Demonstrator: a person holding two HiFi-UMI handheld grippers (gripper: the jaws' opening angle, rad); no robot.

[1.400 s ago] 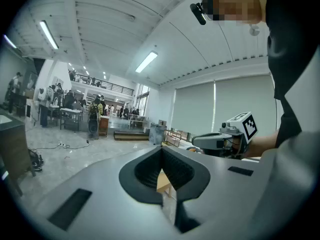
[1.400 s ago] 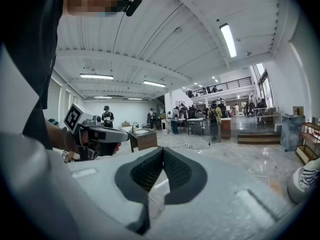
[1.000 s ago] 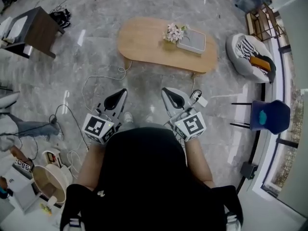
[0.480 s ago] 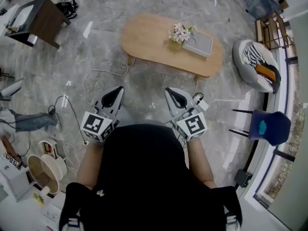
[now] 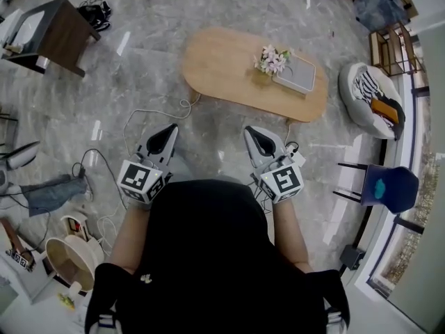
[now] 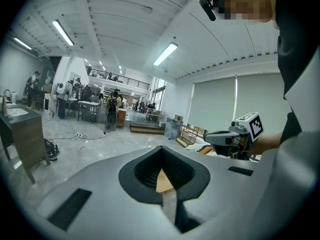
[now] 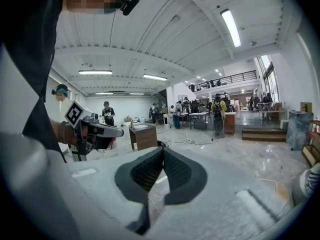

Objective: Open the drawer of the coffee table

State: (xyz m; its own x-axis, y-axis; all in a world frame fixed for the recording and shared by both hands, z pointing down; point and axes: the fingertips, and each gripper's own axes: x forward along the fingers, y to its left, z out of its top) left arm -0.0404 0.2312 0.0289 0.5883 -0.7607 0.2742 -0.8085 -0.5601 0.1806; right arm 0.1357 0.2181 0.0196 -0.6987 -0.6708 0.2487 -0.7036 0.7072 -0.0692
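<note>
A low oval wooden coffee table (image 5: 229,75) stands on the grey marble floor ahead of me in the head view. On it sit a small bunch of flowers (image 5: 272,59) and a grey flat box (image 5: 295,74). No drawer shows from above. My left gripper (image 5: 167,132) and right gripper (image 5: 256,133) hover side by side over the floor, well short of the table's near edge. Both are shut and hold nothing. In the left gripper view a sliver of the wooden table (image 6: 162,183) shows between the jaws.
A white cable (image 5: 149,113) snakes over the floor between the grippers and the table. A dark side table (image 5: 52,30) stands far left, a round cushioned seat (image 5: 368,92) and a dark stool (image 5: 386,186) at right. Clutter and a round basket (image 5: 66,263) lie at lower left.
The view has shifted forward: the coffee table sits lower and nearer in the head view, and both grippers have moved on toward it, still shut.
</note>
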